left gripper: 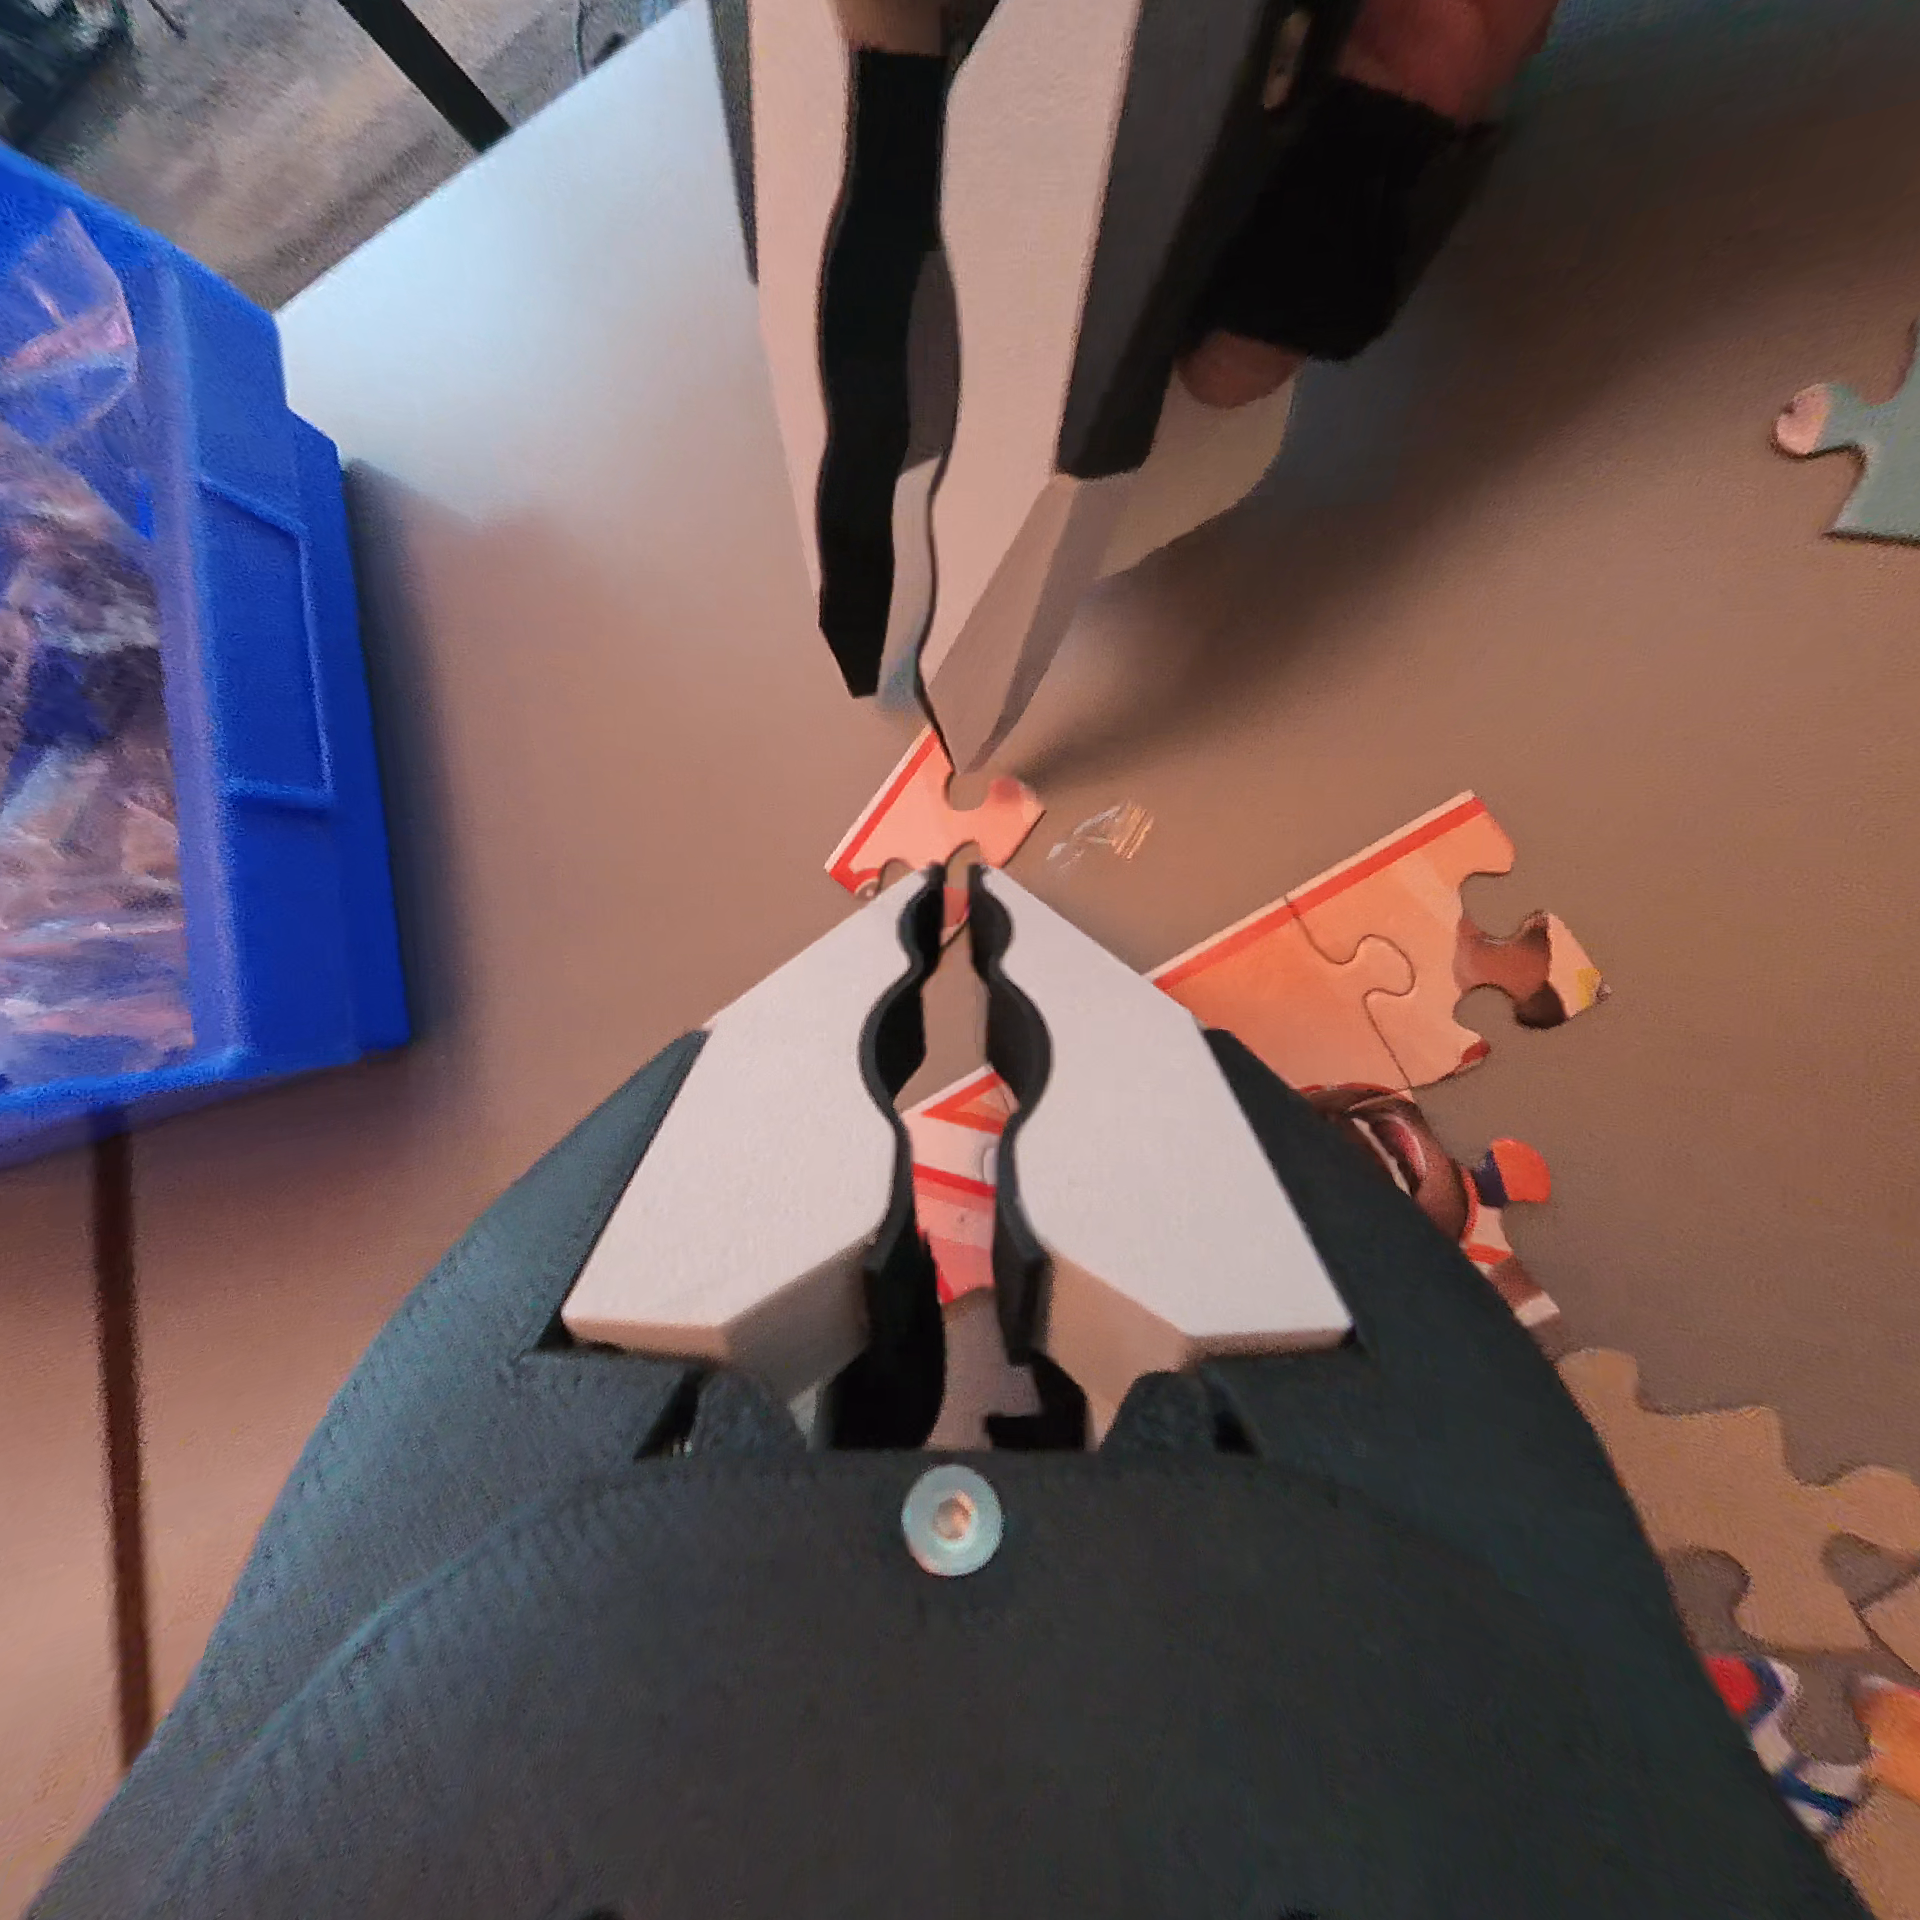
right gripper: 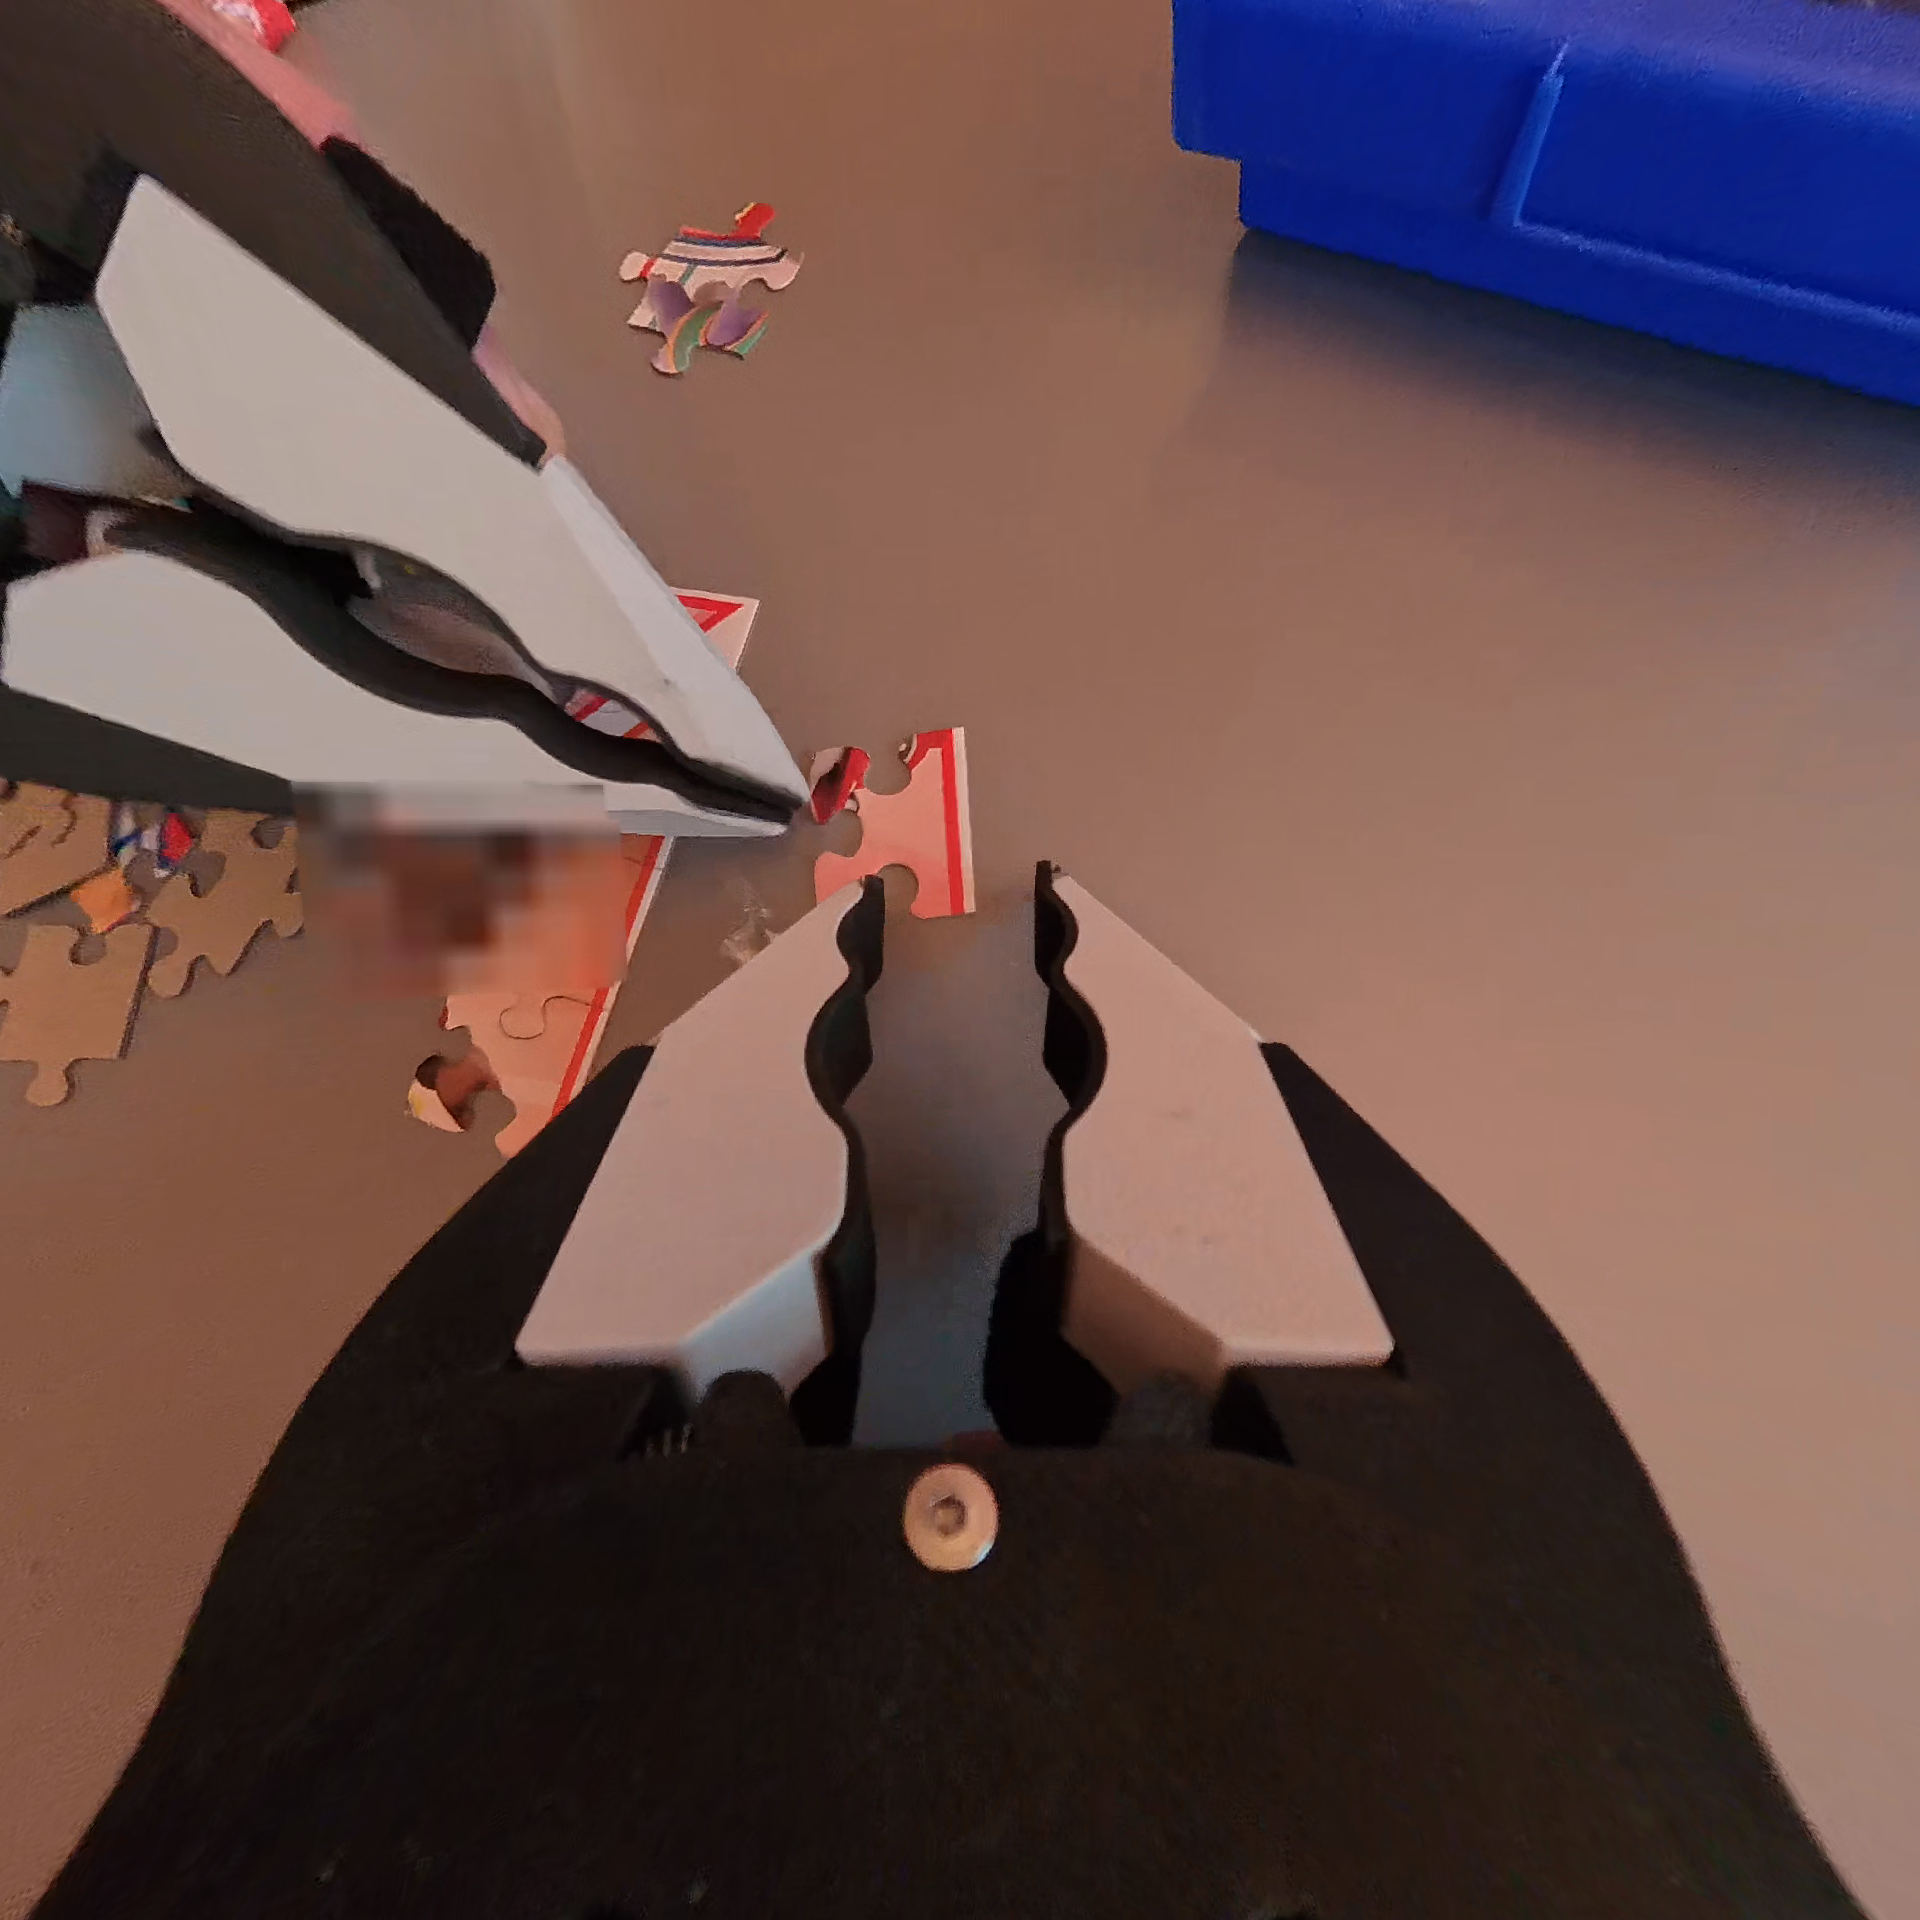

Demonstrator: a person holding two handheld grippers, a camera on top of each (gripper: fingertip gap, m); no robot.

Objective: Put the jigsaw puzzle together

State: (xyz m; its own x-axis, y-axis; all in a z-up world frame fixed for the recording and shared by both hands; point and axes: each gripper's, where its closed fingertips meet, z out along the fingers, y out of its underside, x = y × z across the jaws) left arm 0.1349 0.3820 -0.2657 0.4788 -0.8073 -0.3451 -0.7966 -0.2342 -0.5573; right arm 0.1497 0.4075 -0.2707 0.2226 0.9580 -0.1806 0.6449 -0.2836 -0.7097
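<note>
Bracketing a small red-bordered edge piece point(left gripper: 930, 826) on the table point(left gripper: 582, 727) from two sides, probably to steady it and nudge it toward its neighbours. Clenched at the left tongs point(left gripper: 958, 883), tips against the piece's near edge; impossible to tell whether nipping its tab or merely pushing. Released at the right tongs point(right gripper: 956, 878), spread wide, gripping nothing, one tip touching the piece's far edge. Just right of the left tongs, a joined two-piece border section point(left gripper: 1351, 966), likely the destination; beneath their fingers, another red-framed piece point(left gripper: 961, 1143). Between piece and section, only a small shiny scrap point(left gripper: 1101, 831). Farther right, face-down pieces point(left gripper: 1766, 1538). Well off to the left, a blue bin point(left gripper: 260, 727). Crowding mainly from the two sets of tips themselves.
</note>
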